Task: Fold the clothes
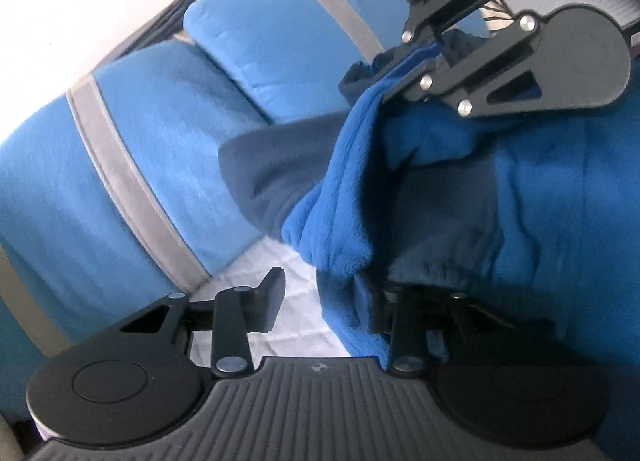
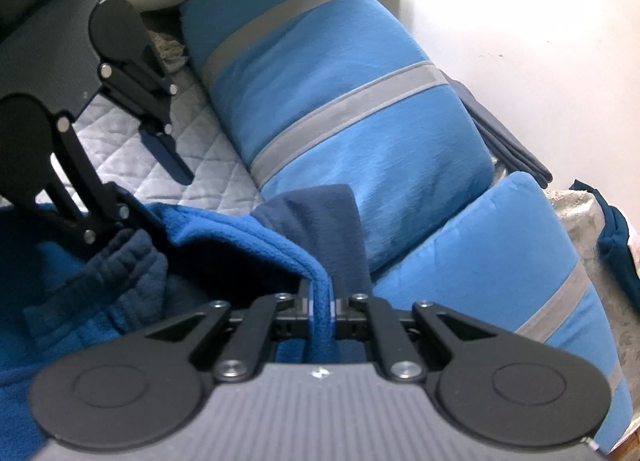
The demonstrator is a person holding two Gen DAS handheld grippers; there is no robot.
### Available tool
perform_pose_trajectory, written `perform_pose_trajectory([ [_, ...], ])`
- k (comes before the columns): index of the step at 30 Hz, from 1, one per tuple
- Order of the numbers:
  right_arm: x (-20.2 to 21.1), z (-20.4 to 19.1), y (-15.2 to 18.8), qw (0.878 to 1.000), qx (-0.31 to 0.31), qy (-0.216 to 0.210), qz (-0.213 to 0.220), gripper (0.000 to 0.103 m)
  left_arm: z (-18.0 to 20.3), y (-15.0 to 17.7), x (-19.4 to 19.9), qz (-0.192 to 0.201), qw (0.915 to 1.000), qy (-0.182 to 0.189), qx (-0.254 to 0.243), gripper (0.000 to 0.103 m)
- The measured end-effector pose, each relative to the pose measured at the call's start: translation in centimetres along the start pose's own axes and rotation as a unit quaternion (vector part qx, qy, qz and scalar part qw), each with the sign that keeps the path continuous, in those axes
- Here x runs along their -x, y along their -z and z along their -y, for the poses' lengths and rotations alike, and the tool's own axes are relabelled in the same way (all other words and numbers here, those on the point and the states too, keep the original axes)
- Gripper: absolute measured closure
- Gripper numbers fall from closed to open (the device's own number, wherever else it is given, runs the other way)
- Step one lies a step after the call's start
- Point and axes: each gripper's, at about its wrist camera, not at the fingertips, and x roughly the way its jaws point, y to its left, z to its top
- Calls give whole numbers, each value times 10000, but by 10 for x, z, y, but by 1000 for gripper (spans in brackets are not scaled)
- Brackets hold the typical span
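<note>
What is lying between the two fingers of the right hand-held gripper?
A folded edge of the blue fleece garment is pinched in the right hand-held gripper, as its own wrist view shows.

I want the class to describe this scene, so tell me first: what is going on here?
A person is working with two handheld grippers on a blue fleece garment lying on a quilted white cover, beside blue cushions with grey stripes. The right gripper is clamped shut on a fold of the fleece. The left gripper has its fingers apart, one finger clear over the cover, the other against the garment's gathered hem. The folding is not finished.
</note>
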Motion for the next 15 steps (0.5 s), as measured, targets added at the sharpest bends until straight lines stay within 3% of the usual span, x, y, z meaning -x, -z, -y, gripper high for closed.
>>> perform_pose_trajectory([
  [6,-1,8,-1,9999,-110,54,7,95,3,-10,-1,3,9996,252,-114,67],
  [11,-8,19,-3,9996,-274,112,-2,95,11,-13,-5,-92,9995,102,-286,68],
  [12,-9,21,-3,9995,-293,127,3,96,12,-12,-7,-139,9995,110,-272,72],
  [13,-11,21,-4,9995,-292,124,7,96,11,-11,-9,-187,9994,169,-220,82],
  [15,-17,22,-4,9995,-290,103,-5,96,12,-7,-8,-225,9993,211,-208,89],
])
